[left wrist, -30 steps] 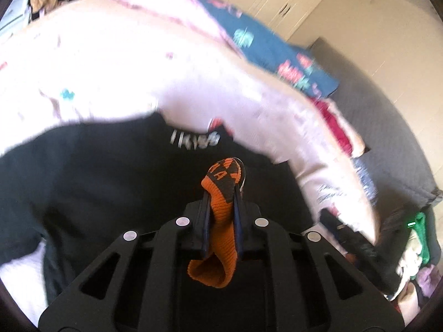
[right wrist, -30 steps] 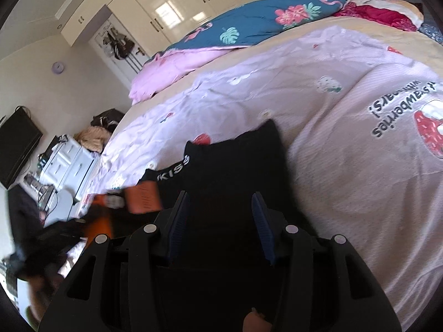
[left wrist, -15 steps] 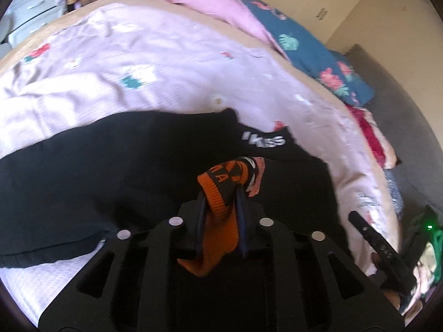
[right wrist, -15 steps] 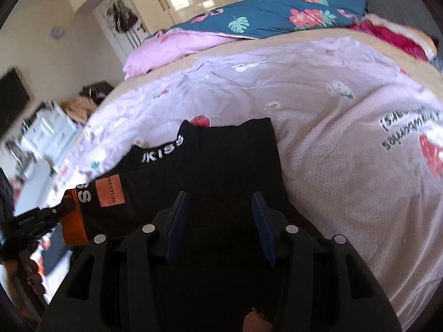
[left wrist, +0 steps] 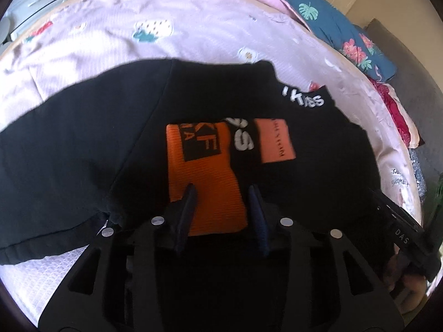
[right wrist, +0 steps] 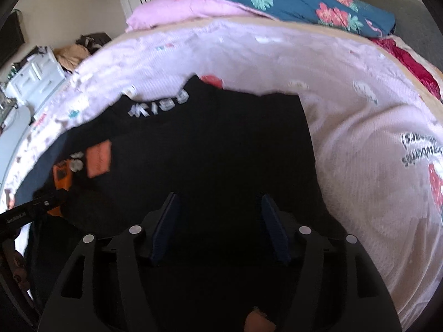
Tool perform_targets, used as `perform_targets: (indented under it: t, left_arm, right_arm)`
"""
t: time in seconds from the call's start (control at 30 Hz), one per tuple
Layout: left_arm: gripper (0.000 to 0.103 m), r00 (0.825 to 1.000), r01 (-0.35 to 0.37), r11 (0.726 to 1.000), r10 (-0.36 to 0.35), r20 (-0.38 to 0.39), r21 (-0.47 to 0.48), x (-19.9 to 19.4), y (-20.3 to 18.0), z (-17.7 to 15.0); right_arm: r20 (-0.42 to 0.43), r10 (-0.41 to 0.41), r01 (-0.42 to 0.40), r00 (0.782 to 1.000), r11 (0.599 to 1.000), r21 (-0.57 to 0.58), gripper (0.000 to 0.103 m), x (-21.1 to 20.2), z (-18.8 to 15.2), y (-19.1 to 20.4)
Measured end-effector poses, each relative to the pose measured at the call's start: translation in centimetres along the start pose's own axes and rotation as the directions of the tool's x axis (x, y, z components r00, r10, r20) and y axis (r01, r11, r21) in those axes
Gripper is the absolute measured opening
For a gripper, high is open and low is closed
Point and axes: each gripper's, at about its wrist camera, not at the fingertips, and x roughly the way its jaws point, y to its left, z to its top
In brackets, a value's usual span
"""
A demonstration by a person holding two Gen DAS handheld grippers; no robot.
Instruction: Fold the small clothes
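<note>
A black garment [left wrist: 83,149] with white "KISS" lettering lies spread on the pink bedspread [left wrist: 110,36]. Its orange cuff [left wrist: 205,171] lies flat on the black cloth, beside an orange patch [left wrist: 274,141]. My left gripper [left wrist: 223,193] is open, its fingers either side of the cuff's near end. In the right wrist view the same garment [right wrist: 221,144] fills the middle. My right gripper [right wrist: 220,204] is open and empty just above the black cloth. The cuff [right wrist: 62,177] and patch [right wrist: 98,159] show at the left there.
A blue floral pillow [right wrist: 304,2] and a pink blanket [right wrist: 177,11] lie at the bed's head. A red cloth [left wrist: 396,113] lies at the right edge. White drawers [right wrist: 36,80] stand left of the bed. The other gripper's tip [left wrist: 398,229] shows at the right.
My left gripper has opened and let go of the orange cuff, which now lies flat on the garment. Both grippers have moved lower and closer to the cloth.
</note>
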Motion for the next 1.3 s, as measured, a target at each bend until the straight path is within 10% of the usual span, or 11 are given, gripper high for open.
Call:
perform_targets:
  t: [0.6,1.3]
  left_arm:
    - [0.094,0.99,-0.034,0.999,0.034,0.134,0.002,-7.3,1.6,-1.4]
    - [0.094,0.969,-0.11,0.974,0.149,0.195,-0.197,-12.9,9.8,-4.7]
  right_arm:
    - [0.132,0.079,-0.065,0.988,0.993,-0.101,0.099,-5.5,-0.7,4.1]
    - [0.16,0.153,-0.112,0.975,0.964,-0.243,0.099,-9.4,-1.3,12.3]
